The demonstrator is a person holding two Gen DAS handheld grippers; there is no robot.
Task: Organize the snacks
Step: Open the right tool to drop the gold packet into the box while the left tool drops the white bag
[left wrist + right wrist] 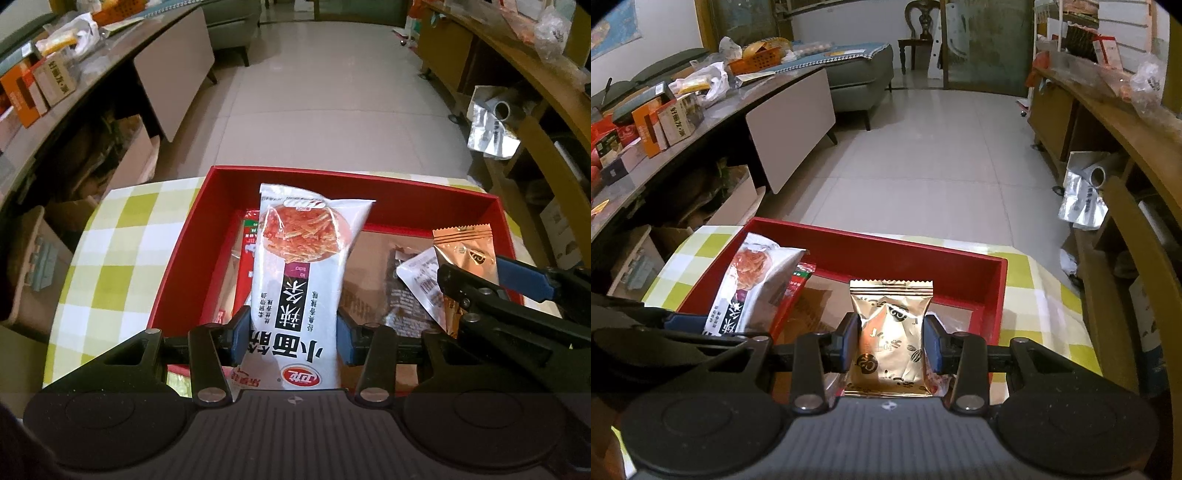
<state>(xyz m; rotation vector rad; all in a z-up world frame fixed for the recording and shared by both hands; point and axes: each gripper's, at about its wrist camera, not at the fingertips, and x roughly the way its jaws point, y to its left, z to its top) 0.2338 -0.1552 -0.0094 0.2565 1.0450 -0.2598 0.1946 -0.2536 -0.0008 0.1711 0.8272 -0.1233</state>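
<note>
left tool (291,328) grips white bag (295,280) over red box (354,177) | right tool (891,341) grips gold pouch (890,332) over box | advice: lower flat beside packs already below, then release

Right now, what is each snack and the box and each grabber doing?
left gripper: shut on the white spicy-strip packet.
white spicy-strip packet: held up over the red box.
right gripper: shut on the gold packet.
gold packet: held upright over the box.
red box: open, no lid on.
red packet: lying inside the box.
dark packet: lying inside the box.
</note>
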